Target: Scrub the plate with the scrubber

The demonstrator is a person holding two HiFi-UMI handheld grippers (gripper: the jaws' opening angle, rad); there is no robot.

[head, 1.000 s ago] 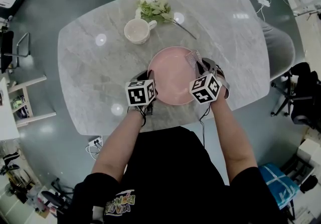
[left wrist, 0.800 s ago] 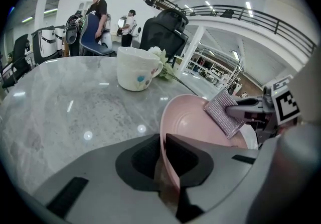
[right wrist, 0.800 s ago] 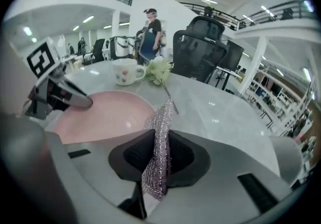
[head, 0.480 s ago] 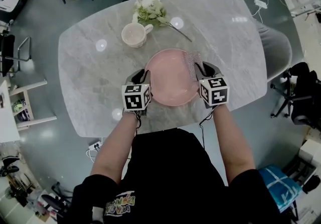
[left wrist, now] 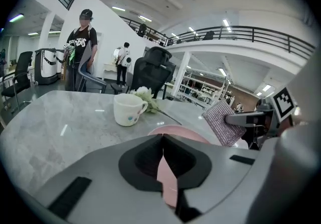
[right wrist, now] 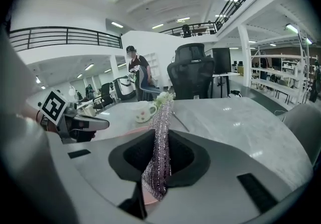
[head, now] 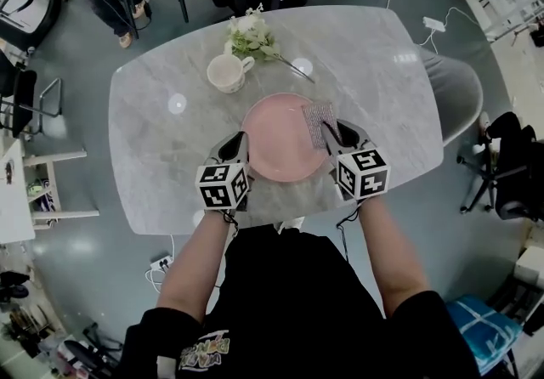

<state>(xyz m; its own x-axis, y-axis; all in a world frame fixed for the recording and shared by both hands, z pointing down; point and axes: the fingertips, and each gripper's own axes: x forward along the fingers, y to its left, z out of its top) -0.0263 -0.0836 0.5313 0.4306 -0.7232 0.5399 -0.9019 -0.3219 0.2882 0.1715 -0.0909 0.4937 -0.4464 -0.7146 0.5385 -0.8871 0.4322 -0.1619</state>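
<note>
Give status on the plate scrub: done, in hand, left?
Done: left gripper shut on the rim of the round pink plate, right gripper shut on the silvery mesh scrubber. In hand: scrubber poised at the plate's right edge. Left: probably scrubbing across the plate's face.

The plate (head: pixel 276 138) lies on the table (head: pixel 382 88), toward its near edge. The mug (head: pixel 224 73) stands behind and left of it, with the flower sprig (head: pixel 251 36) just behind the mug. The left gripper (head: pixel 236 148) clamps the plate's left rim. The right gripper (head: pixel 331 138) pinches the scrubber (head: pixel 319 122) over the right rim.
</note>
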